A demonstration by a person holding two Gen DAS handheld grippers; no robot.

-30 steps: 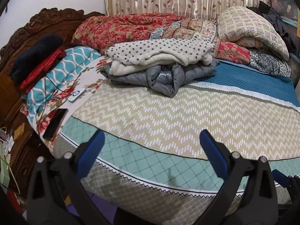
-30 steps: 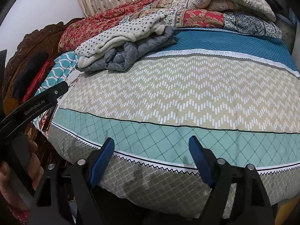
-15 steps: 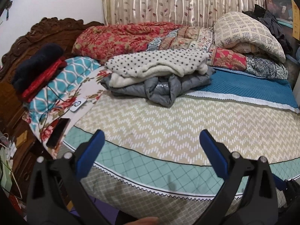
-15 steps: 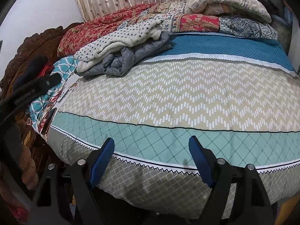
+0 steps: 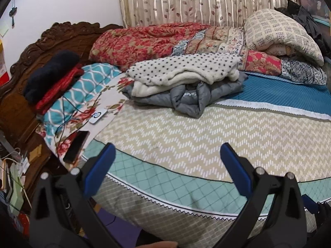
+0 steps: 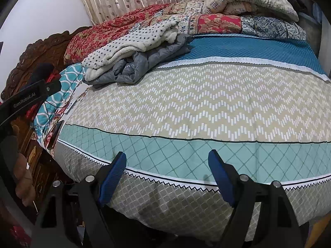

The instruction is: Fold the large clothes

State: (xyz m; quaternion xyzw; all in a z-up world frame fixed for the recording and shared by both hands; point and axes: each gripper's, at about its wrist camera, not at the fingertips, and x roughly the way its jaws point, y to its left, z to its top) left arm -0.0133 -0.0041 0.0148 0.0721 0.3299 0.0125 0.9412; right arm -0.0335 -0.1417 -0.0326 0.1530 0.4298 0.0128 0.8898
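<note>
A white fleece garment with black dots [image 5: 182, 72] lies folded on top of a folded grey puffer jacket [image 5: 190, 97] at the far left of the bed; both also show in the right wrist view, the fleece [image 6: 132, 43] over the jacket [image 6: 140, 64]. My left gripper [image 5: 167, 155] is open and empty, held over the bed's near edge, well short of the pile. My right gripper [image 6: 167, 163] is open and empty, also at the near edge. The left gripper's body [image 6: 26, 99] shows at the left of the right wrist view.
The bed sheet [image 5: 206, 136] has chevron and diamond bands. A phone [image 5: 75, 146], a white device [image 5: 98, 116] with cables and a teal pillow [image 5: 82, 86] lie at the left by the carved headboard [image 5: 41, 47]. Red quilts [image 5: 144, 41] and a cream pillow [image 5: 279, 35] line the far side.
Both grippers have drawn back slightly and tilted, so more of the headboard and wall shows. The clothes pile has not moved. Both stay open.
</note>
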